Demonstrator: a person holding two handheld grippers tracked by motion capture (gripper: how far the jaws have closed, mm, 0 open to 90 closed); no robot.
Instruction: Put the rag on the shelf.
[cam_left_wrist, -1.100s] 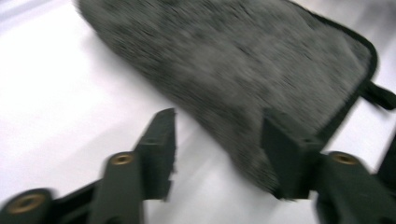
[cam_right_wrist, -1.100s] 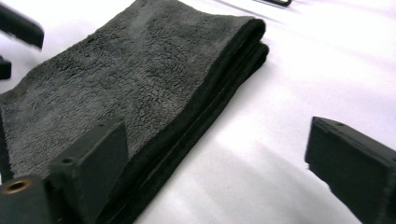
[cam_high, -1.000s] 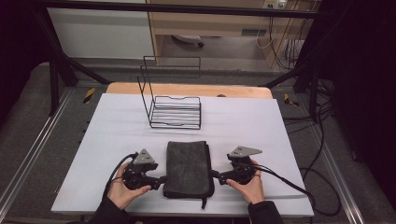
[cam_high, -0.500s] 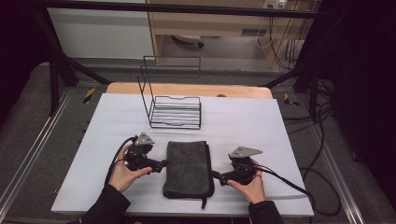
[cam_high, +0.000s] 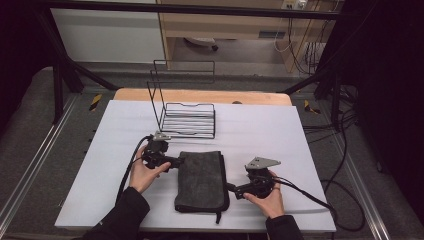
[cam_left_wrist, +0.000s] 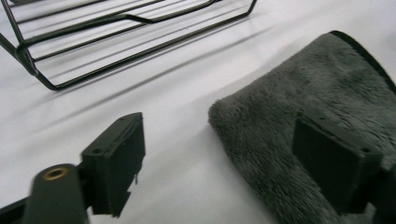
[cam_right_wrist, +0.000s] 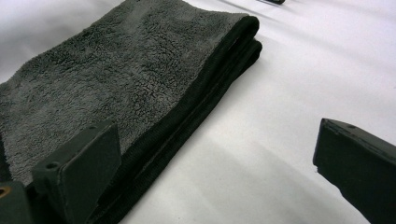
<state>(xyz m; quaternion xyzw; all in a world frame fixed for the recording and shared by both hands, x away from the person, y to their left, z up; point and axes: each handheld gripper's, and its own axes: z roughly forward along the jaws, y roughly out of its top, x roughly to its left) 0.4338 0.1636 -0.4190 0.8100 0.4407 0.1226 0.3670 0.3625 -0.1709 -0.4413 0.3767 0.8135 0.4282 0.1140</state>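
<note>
A folded dark grey towel (cam_high: 200, 177) lies flat on the white table (cam_high: 280, 135) in front of the person. My left gripper (cam_high: 177, 161) sits at the towel's far left corner. In the left gripper view that gripper (cam_left_wrist: 233, 158) is open: one jaw is over bare table, the other over the towel (cam_left_wrist: 317, 88), with the towel's edge between them and untouched. Its jaws have just been closing a little. My right gripper (cam_high: 229, 187) rests at the towel's right edge near the front. It (cam_right_wrist: 219, 172) is open, straddling the towel's (cam_right_wrist: 116, 79) stitched edge without pressing it.
A black wire rack (cam_high: 185, 107) stands just beyond the towel, close to my left gripper, its base rails (cam_left_wrist: 116, 42) right ahead. A wooden strip (cam_high: 200, 95) runs along the table's far edge. Cables trail off the right side.
My left hand has slid away from the person along the towel's left edge, up to its far corner. The right hand and the towel have stayed put.
</note>
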